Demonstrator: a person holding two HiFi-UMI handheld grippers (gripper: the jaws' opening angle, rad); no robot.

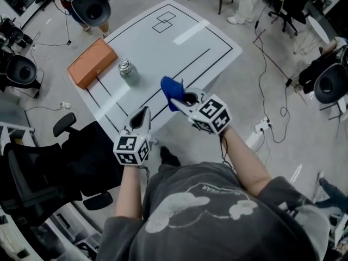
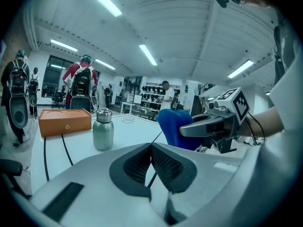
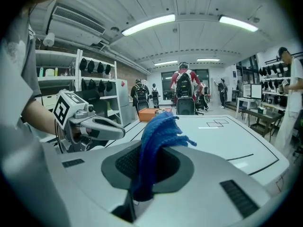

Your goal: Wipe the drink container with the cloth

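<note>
R tool [image 1: 180,100] clamps cloth [image 1: 168,87]; flask [image 1: 128,70] well apart.

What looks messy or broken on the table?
Nothing stands out. The bottle stands upright on the table, no spill shows, the orange box lies flat at its edge, and the blue cloth is pinched in the right gripper.

A blue cloth [image 1: 170,88] is held clamped in the right tongs [image 1: 179,98], over the near part of the white table [image 1: 179,42]. The left tongs [image 1: 143,114] (jaws together, nothing between them) are seen beside them. Beyond the left tongs a metal drink container [image 1: 127,70] is stood upright, an orange box [image 1: 91,62] just past it.
</note>
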